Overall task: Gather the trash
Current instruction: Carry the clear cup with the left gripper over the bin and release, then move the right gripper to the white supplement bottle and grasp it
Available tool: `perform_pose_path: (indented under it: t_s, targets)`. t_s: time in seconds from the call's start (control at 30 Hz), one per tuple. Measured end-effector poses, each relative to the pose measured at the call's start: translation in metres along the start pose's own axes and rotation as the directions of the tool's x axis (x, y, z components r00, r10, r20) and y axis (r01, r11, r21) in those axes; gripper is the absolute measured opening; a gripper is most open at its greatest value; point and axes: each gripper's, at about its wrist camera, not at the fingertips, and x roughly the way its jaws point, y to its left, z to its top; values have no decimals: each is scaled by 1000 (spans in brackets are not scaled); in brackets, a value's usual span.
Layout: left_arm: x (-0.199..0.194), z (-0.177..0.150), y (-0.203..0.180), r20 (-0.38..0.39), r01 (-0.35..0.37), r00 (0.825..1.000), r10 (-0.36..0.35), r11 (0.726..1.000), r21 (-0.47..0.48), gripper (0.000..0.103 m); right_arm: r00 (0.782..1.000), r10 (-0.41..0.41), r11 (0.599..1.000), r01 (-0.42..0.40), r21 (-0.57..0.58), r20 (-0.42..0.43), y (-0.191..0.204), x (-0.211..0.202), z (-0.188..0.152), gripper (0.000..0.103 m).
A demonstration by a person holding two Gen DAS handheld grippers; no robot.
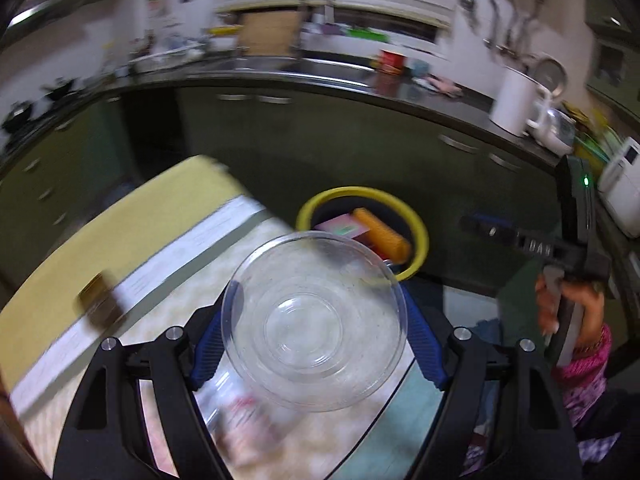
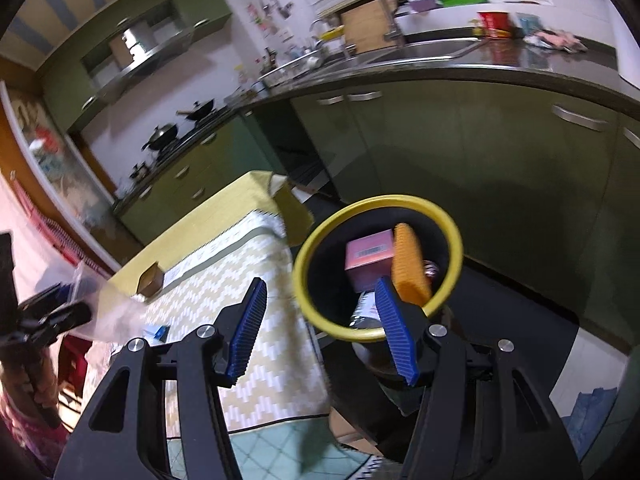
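Left tongs (image 1: pixel 316 320) clamp clear plastic bowl (image 1: pixel 314 320) short of yellow-rimmed bin (image 1: pixel 416 224), right tongs (image 2: pixel 320 320) gaping empty — risk: slick bowl slips, or early release drops it outside the rim.

Yellow-rimmed black bin (image 2: pixel 454 236), pink box (image 2: pixel 366 258), orange pack (image 2: pixel 408 268), yellow zigzag tablecloth (image 2: pixel 276 320).

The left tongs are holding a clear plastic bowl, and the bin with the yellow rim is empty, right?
Not quite. The left tongs do hold the clear plastic bowl, but the bin with the yellow rim is not empty. The right wrist view shows a pink box and an orange pack already inside it.
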Motion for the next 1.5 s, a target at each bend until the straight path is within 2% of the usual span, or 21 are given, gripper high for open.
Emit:
perform_pose_path:
  t_s: [0.1,0.2,0.27,0.47,0.53,0.6,0.7,0.8,0.83,0.87,0.93,1.03,1.1,1.23,1.33,1.4,1.5]
  targets:
    - [43,29,-20,-38,75,997,-74,997,19,74,1000,-10,999,10,32,6,-17,-3,0,56]
    - [95,50,-37,-103,134,986,-134,991,-1,74,1000,-18,998,17,61,4,-31,-4,-2,57]
    - [131,58,-46,-148,147,978,-148,989,-19,74,1000,-20,996,20,86,2,-44,-5,-3,56]
    - [200,72,-49,-211,66,974,-78,996,-63,76,999,-35,991,35,129,0,-67,-7,-6,59]
    - [214,71,-46,-242,52,967,-73,994,-91,81,999,-40,990,39,138,6,-72,-9,-6,60]
    - [217,70,-41,-254,28,966,-54,994,-107,81,999,-41,989,39,144,12,-75,-13,-6,61]
    - [194,68,-39,-231,44,970,-71,992,-119,81,999,-41,989,38,141,18,-73,-16,-9,61]
    - [143,64,-37,-152,62,985,-78,992,-111,83,999,-38,991,37,125,11,-65,-15,-12,61]
    - [124,60,-36,-121,62,990,-75,993,-105,88,999,-34,993,34,114,4,-60,-13,-12,61]
    - [99,54,-33,-82,54,995,-62,994,-96,92,1000,-29,994,29,105,0,-55,-11,-13,61]
    - [65,43,-25,-29,19,999,-22,995,-96,94,1000,-16,997,16,79,-13,-44,-7,-14,61]
    - [13,13,-1,31,-44,998,49,988,-150,94,999,10,1000,-9,18,-37,-19,2,-17,61]
    - [-20,-14,23,58,-86,993,101,973,-216,94,998,27,999,-29,-28,-60,0,9,-20,61]
    - [-78,-63,64,82,-198,968,238,920,-338,96,990,66,989,-82,-126,-127,48,29,-33,62]
    - [-112,-103,90,67,-314,926,373,855,-414,96,975,104,972,-141,-188,-194,84,48,-45,62]
    - [-126,-123,100,52,-358,904,424,820,-447,96,959,133,958,-189,-217,-249,110,62,-55,62]
    - [-139,-148,115,29,-373,895,445,783,-498,96,922,190,929,-280,-243,-338,155,84,-76,62]
